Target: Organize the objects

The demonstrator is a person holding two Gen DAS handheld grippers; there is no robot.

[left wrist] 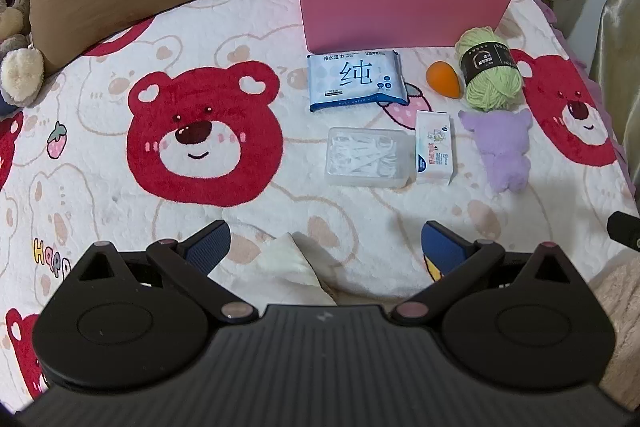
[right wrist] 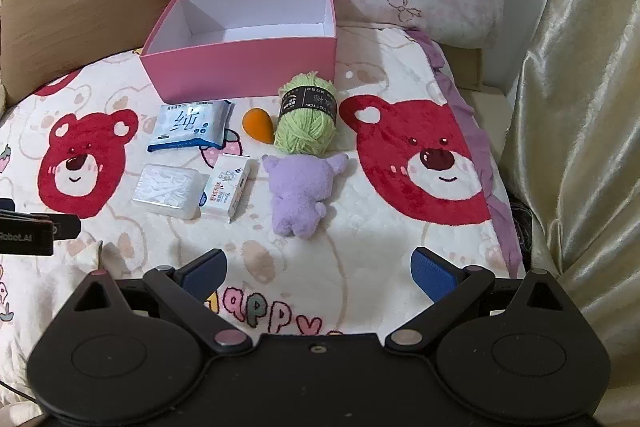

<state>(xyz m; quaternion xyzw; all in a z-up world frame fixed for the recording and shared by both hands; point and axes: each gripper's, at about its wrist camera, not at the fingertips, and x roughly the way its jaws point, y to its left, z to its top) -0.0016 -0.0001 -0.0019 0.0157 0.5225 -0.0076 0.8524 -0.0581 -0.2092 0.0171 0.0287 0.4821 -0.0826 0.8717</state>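
I'm hovering both tools over the bear blanket (right wrist: 420, 163), nothing picked yet. Left gripper (left wrist: 326, 247) is gaping fully wide w/ nothing between the pads; right gripper (right wrist: 318, 273) same, spread wide and carrying nothing.

Six items are sitting in a cluster just in front of the pink box (right wrist: 240, 71), which is looking empty: wipes pack (left wrist: 356, 79), orange egg-shaped sponge (right wrist: 258, 125), green yarn ball (right wrist: 306, 121), clear plastic case (left wrist: 368, 157), small white carton (left wrist: 434, 151), purple plush (right wrist: 302, 195).

Key relation I'm reading: the plush is lying almost straight ahead of the right gripper, slightly to its left, nearest item to it, long axis running roughly toward/away from me. So the right hand's nearer; jaws look about crosswise to that axis already, imo. From the left tool the whole cluster is sitting ahead and off to the right, the clear case being closest.

Left view is showing the box interior square-on, plus stuffed toys (left wrist: 16, 27) at far left; right view is giving me the curtain (right wrist: 580, 107) and the blanket's right edge instead.
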